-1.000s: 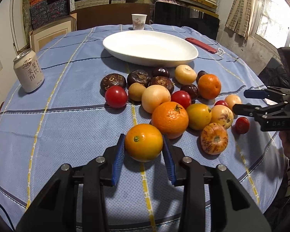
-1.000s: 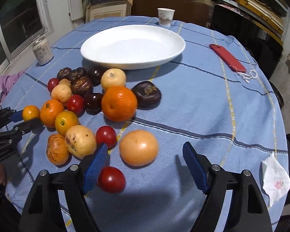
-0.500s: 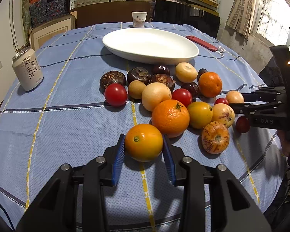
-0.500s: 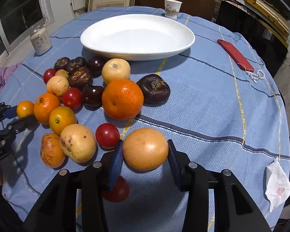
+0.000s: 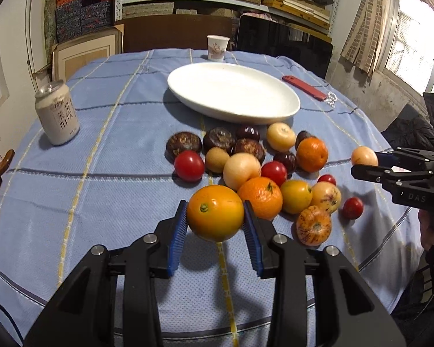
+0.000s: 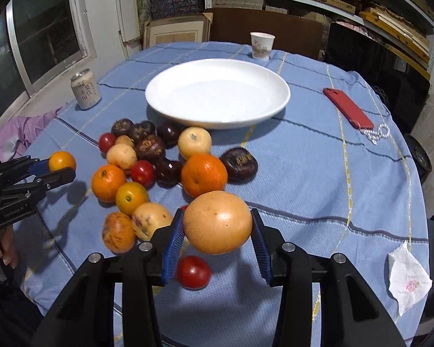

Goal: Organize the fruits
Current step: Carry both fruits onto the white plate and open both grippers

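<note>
Plate [image 6: 217, 98], toward the table's far edge: bare; left gripper [image 5: 215, 225] clamps a yellow-orange fruit [image 5: 215, 212], right gripper [image 6: 217, 231] a pale orange fruit [image 6: 217, 222]; remaining fruit pile [image 6: 147, 156] near the table's near edge, unsorted.

Fruit cluster [image 6: 159, 170] crowds the plate's [image 6: 217, 120] near rim — right cloth [image 6: 318, 179] lies bare.

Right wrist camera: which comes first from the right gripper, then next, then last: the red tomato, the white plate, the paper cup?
From the right gripper:
1. Red tomato, just below its fingers.
2. White plate, mid-table.
3. Paper cup, far edge.
</note>
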`<state>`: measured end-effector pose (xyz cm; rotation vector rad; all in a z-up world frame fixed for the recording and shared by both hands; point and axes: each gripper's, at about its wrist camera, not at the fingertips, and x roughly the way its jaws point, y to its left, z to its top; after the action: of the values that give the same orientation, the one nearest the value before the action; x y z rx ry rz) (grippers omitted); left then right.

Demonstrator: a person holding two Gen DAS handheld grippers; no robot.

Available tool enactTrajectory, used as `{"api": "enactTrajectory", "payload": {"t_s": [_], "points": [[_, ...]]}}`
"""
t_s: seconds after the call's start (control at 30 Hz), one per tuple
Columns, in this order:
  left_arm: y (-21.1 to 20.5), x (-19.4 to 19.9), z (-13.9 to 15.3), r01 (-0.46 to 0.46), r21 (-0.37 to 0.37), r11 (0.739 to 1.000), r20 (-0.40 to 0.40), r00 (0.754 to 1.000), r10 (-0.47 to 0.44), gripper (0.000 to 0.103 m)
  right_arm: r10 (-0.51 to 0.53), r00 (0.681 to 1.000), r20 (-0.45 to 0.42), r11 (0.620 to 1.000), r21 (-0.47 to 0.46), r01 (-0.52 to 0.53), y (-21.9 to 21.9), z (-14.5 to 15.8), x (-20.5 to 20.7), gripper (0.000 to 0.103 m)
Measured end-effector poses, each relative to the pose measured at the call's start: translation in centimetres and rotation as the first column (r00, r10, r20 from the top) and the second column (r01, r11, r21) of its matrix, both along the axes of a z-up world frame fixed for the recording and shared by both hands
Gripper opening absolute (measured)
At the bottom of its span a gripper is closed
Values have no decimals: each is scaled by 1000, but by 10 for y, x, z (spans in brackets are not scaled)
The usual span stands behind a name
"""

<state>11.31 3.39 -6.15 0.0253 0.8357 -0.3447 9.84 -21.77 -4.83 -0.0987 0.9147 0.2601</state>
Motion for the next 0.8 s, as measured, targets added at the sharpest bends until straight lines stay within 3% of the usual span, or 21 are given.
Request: {"api": "enactTrajectory", "payload": {"t_s": [0.2,0.37,0.57,0.8], "points": [[-8,34,44,25,3,1000,55,998,-25,37,30,997,67,1000,6,-30,8,41,31,45],[-32,112,67,38,-21,999,56,998,-36,37,53,996,76,999,2,-54,23,62,91,45],[-56,215,38,-4,-22,1000,-36,999,3,37,-12,1000,18,999,-42,13,25,31,187,45],[-75,289,2,-29,14,999,-115,993,30,37,-47,999,-24,994,-96,44,30,-7,248,45]]}}
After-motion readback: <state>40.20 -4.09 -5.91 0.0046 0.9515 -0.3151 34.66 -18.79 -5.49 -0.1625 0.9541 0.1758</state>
